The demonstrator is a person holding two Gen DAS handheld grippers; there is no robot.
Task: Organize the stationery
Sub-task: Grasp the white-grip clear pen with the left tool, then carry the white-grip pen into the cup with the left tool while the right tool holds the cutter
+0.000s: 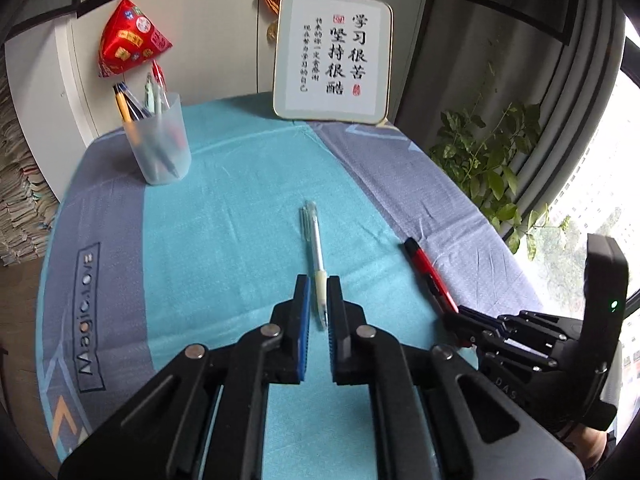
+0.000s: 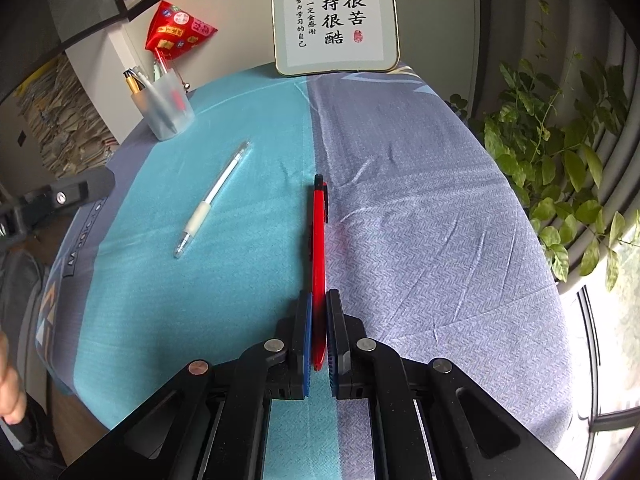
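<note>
Cloth (image 1: 224, 208) in teal and grey is covering the table, carrying a frosted pen cup (image 1: 159, 142) and a framed calligraphy plaque (image 1: 332, 58) at the back. The left gripper (image 1: 318, 312) is clamping the white gel pen (image 1: 316, 248); the right gripper (image 2: 319, 328) is pinching the red pen (image 2: 319, 240). Only the right wrist view is showing a person's hand (image 2: 10, 384).

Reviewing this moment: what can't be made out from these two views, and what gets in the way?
1. Pen cup, both views: the frosted wall blurs the pens inside, so their count is unclear.
2. Red pen, left wrist view: its near end is hidden inside the right claw.
3. Left claw: its fingertips are cut off by the left edge of the right wrist view, so contact with the clear pen is unsure.
</note>
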